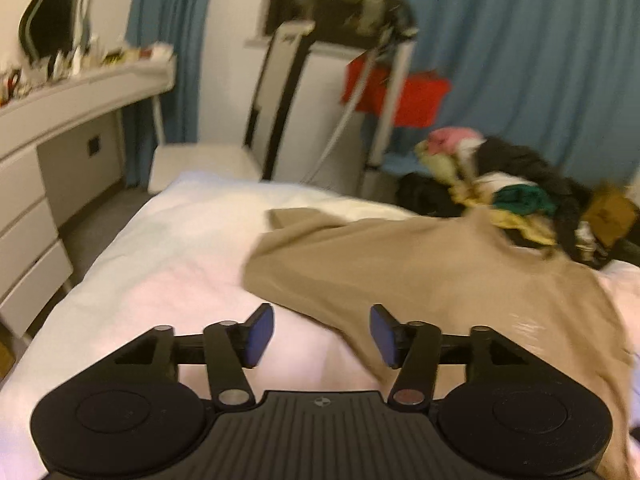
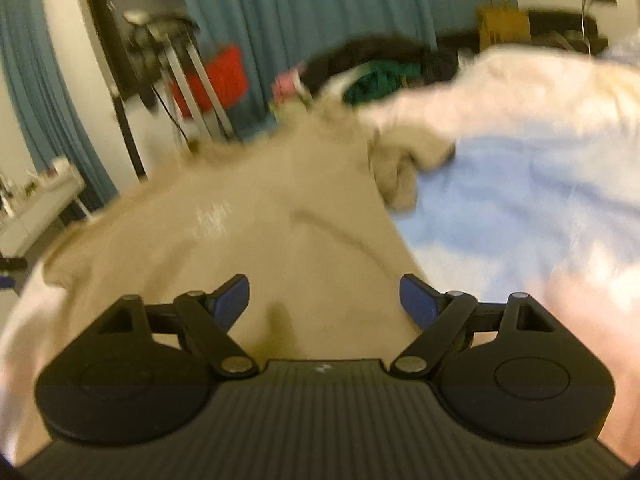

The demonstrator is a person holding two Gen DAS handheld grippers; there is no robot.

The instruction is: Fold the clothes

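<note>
Tan garment spread across white bed, ready for folding.
Both grippers, left gripper and right gripper, low at frame bottom, fingers spread, gripping nothing; clothes pile upper right.

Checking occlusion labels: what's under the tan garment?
The tan garment lies on the white bedding, its far end meeting the clothes pile. Whatever lies beneath the fabric is hidden.
</note>
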